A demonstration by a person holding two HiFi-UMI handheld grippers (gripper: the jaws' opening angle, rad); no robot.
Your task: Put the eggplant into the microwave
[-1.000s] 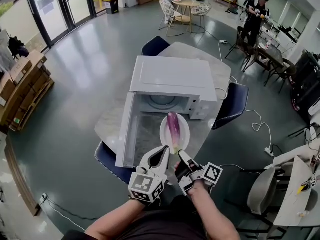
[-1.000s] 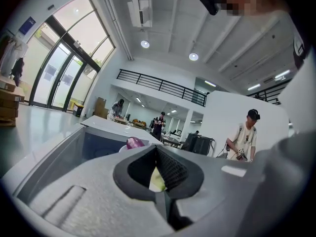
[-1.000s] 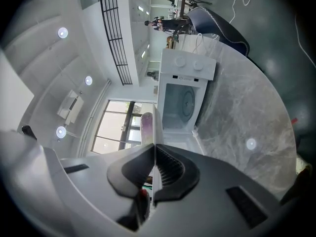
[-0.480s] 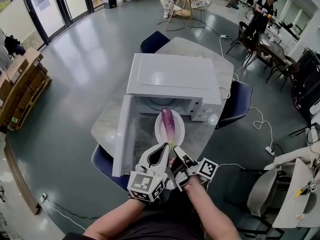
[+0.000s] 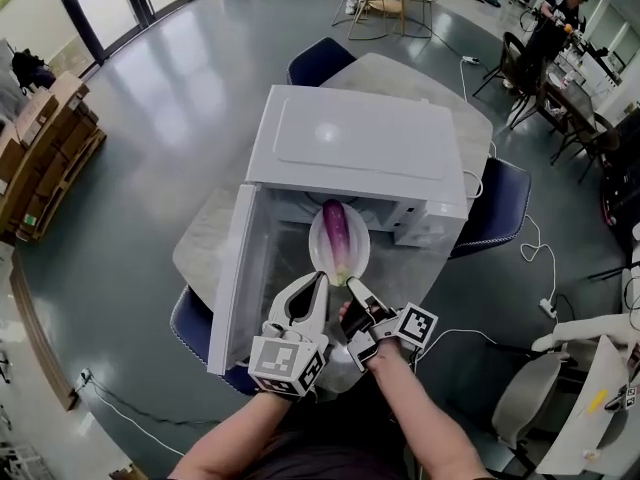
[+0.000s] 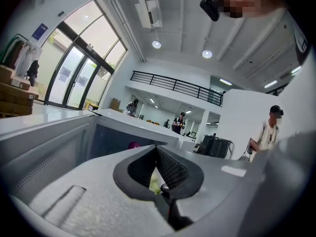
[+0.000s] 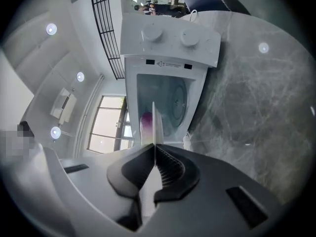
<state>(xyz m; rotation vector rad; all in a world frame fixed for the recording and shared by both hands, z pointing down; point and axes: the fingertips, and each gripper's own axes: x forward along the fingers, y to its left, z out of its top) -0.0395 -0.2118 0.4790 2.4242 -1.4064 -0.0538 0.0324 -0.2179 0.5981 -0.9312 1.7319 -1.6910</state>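
A purple eggplant [image 5: 338, 236] with a green stem lies on a white plate [image 5: 322, 251]. The plate's far end sits at the mouth of the white microwave [image 5: 360, 148], whose door [image 5: 232, 278] hangs open to the left. My left gripper [image 5: 318, 280] and right gripper [image 5: 352, 288] both pinch the plate's near rim, side by side. In the right gripper view the plate [image 7: 154, 127] runs edge-on out of my shut right gripper [image 7: 154, 154] toward the microwave cavity [image 7: 165, 100]. In the left gripper view a pale green-white sliver sits between the shut jaws of my left gripper [image 6: 157, 169].
The microwave stands on a grey marble table [image 5: 205, 238] with blue chairs [image 5: 495, 203] around it. The microwave's dials [image 7: 170, 33] are beside the cavity. Cardboard boxes [image 5: 40, 158] line the left wall. People sit at tables at the far right.
Both grippers carried the plate with the eggplant forward and down; its far end has gone from in front of the microwave to the cavity's mouth.
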